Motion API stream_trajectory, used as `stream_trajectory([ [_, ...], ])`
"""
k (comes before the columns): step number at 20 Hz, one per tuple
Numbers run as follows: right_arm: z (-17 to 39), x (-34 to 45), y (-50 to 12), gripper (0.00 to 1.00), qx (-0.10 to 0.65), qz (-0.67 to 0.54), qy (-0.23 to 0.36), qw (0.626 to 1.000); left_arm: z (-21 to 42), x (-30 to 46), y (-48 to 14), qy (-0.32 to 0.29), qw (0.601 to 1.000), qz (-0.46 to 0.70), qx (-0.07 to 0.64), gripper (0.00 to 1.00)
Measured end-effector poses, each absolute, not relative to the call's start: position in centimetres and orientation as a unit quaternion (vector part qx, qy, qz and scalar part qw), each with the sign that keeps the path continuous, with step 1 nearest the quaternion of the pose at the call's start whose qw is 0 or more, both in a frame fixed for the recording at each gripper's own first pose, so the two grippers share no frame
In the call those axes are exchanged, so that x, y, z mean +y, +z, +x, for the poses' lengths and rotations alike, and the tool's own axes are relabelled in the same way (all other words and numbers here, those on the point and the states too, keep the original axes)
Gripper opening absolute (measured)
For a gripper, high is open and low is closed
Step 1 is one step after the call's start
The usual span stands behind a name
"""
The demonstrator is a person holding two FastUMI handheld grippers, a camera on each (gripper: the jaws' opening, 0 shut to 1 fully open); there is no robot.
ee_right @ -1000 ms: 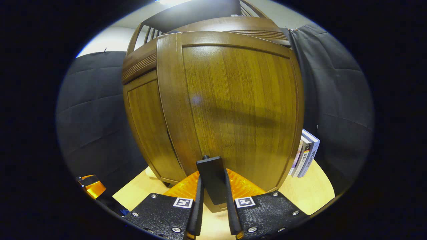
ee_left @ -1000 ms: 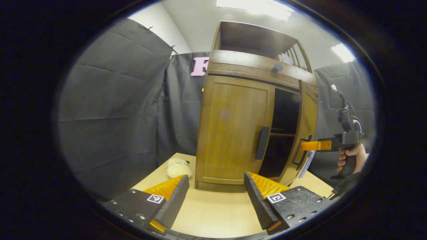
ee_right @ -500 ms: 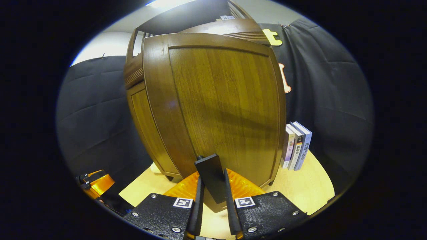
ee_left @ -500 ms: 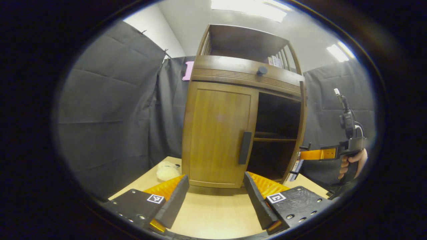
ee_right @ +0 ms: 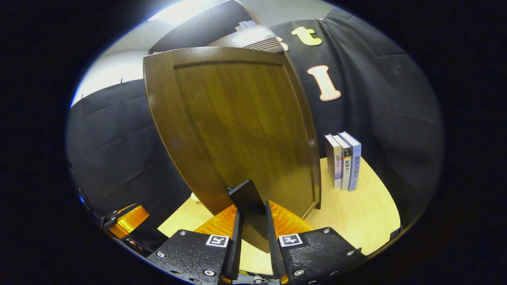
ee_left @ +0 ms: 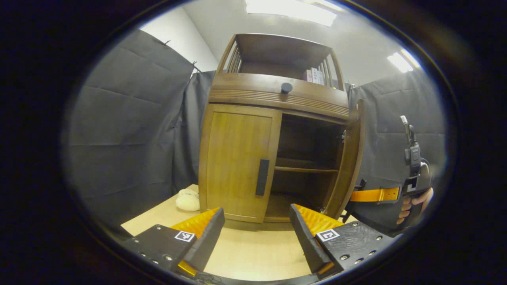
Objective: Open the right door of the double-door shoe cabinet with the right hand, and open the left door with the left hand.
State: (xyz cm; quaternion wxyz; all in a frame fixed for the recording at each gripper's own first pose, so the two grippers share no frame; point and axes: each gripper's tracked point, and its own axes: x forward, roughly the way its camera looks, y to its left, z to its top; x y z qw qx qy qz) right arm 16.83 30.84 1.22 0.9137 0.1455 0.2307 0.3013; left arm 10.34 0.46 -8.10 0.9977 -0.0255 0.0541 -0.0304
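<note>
Wooden table, right hand-held gripper clamping open right door's handle

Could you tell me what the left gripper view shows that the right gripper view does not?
The left gripper view shows the closed left door with its handle, the cabinet's open interior and shelf, the drawer knob and a plush toy. The right gripper view shows three upright books and the right gripper clamped on the right door's handle. Both show the opened right door, the tabletop and both grippers.
</note>
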Motion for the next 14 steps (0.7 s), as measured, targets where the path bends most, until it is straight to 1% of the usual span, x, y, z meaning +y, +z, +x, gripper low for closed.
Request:
stream_trajectory([
  [2,17.4,30.9,1.6,0.31,0.236,0.138,0.310,0.911,9.9,0.5,-7.9,-0.022,0.998,-0.017,0.053,0.99],
  [3,17.5,30.8,2.1,0.27,0.230,0.133,0.312,0.912,9.6,0.2,-7.9,-0.019,0.998,-0.013,0.053,0.99],
  [4,17.3,30.5,2.2,0.29,0.224,0.123,0.315,0.914,9.5,0.1,-7.9,-0.014,0.998,-0.009,0.053,0.90],
  [6,17.7,30.1,2.7,0.26,0.214,0.110,0.315,0.918,9.4,-0.2,-7.8,-0.007,0.999,-0.003,0.053,0.95],
  [7,17.7,30.0,2.9,0.27,0.211,0.107,0.314,0.920,9.3,-0.3,-8.0,-0.003,0.998,-0.001,0.056,0.90],
  [8,17.8,29.9,3.0,0.24,0.207,0.105,0.314,0.921,9.3,-0.4,-8.0,0.001,0.998,0.001,0.058,0.99],
  [11,18.1,29.2,3.7,0.20,0.193,0.089,0.316,0.925,9.0,-0.6,-8.3,0.010,0.998,-0.001,0.062,0.99],
  [12,18.1,28.9,3.8,0.20,0.189,0.083,0.314,0.927,9.2,-0.7,-8.2,0.013,0.998,-0.001,0.065,0.97],
  [13,18.3,28.1,4.1,0.16,0.184,0.078,0.308,0.930,9.5,-0.8,-8.1,0.015,0.998,-0.003,0.067,0.95],
  [14,18.9,27.3,3.6,0.17,0.181,0.075,0.300,0.934,9.6,-0.8,-8.1,0.017,0.997,-0.005,0.069,0.90],
])
